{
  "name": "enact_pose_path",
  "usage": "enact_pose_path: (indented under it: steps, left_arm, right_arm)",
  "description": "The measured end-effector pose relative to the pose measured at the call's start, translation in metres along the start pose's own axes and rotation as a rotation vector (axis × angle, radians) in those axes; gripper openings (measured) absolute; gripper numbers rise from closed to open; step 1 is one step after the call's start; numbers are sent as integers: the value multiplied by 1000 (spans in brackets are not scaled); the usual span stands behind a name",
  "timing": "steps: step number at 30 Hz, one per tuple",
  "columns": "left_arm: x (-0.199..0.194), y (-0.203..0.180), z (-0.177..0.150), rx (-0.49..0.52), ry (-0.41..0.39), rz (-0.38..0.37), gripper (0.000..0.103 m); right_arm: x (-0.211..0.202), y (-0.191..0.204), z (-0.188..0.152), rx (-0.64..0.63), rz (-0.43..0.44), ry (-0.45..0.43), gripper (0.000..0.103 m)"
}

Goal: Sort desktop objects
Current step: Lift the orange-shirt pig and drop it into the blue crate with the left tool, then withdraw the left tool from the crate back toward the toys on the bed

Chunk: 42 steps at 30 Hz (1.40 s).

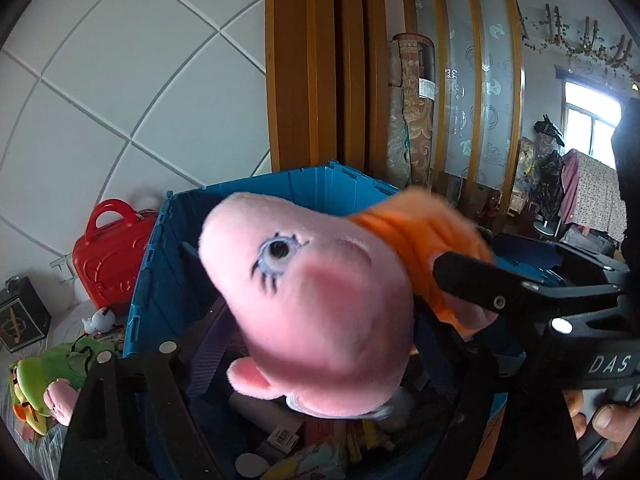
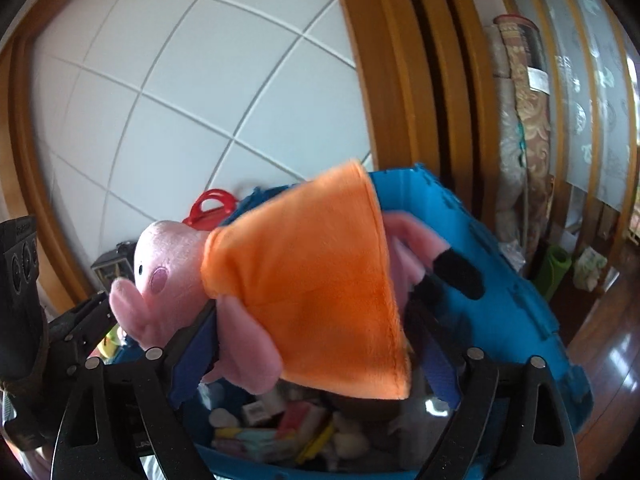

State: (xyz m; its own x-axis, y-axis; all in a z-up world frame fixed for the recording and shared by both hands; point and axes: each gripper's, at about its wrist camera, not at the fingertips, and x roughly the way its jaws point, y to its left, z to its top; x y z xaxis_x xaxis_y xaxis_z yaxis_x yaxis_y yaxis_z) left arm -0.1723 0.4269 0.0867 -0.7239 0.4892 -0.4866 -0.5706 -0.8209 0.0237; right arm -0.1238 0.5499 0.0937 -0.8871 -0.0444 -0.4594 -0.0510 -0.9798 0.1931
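Left gripper [image 1: 316, 344] stands spread, its fingers clear of the plush [image 1: 312, 300] on both sides. The pink head hangs over the open crate [image 1: 256, 192], whose far rim shows behind it, with a red case [image 1: 112, 256] just outside the left wall. Right gripper [image 2: 316, 344] is spread too: the plush lies crosswise above the crate, left pad [image 2: 196, 352] touching its body, right pad just off the orange hem, tiled wall close behind.

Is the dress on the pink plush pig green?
No, the pink plush pig wears an orange dress above the blue crate.
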Motion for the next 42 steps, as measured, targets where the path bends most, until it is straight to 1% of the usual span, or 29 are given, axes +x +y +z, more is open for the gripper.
enact_pose_path:
  steps: [1,2,3,8,13,18,23,27,30,33,36,38,40,42]
  left_arm:
    - [1,-5,0,7,-3,22,85]
    - [-1,-6,-2,11,-7,47,85]
    - [-3,-5,-2,15,-12,71,86]
    - [-15,-1,-5,-9,-49,138,87]
    - [-40,8,-13,-34,-113,206,93]
    - [-70,21,-23,-77,-205,270,101]
    - [-91,44,-36,-128,-234,303,101]
    - [-113,68,-52,-165,-299,310,101]
    - [-128,88,-64,-191,-340,370,101]
    - [-138,113,-75,-206,-316,425,101]
    - [-148,148,-89,-256,-270,470,101]
    - [-155,176,-101,-287,-239,507,101]
    - [-162,202,-114,-309,-203,517,101]
    - [-167,230,-128,-316,-169,542,101]
  right_arm:
    - [-4,-8,-1,0,-20,-12,95]
    - [-6,-21,1,1,-37,-22,100]
    - [-11,-27,2,4,-49,-33,103]
    - [-24,-43,3,12,-84,-81,103]
    - [-30,-44,-5,9,-112,-103,103]
    - [-40,-24,-17,-55,-163,-170,103]
    - [-51,9,-28,-116,-207,-260,103]
    - [-50,32,-32,-138,-184,-276,103]
    - [-46,50,-35,-145,-144,-281,103]
    - [-41,71,-38,-150,-115,-298,103]
    - [-34,100,-42,-161,-94,-301,103]
    - [-28,123,-45,-173,-52,-293,103]
    - [-20,149,-50,-194,-21,-277,103]
    - [-10,176,-56,-216,2,-254,103]
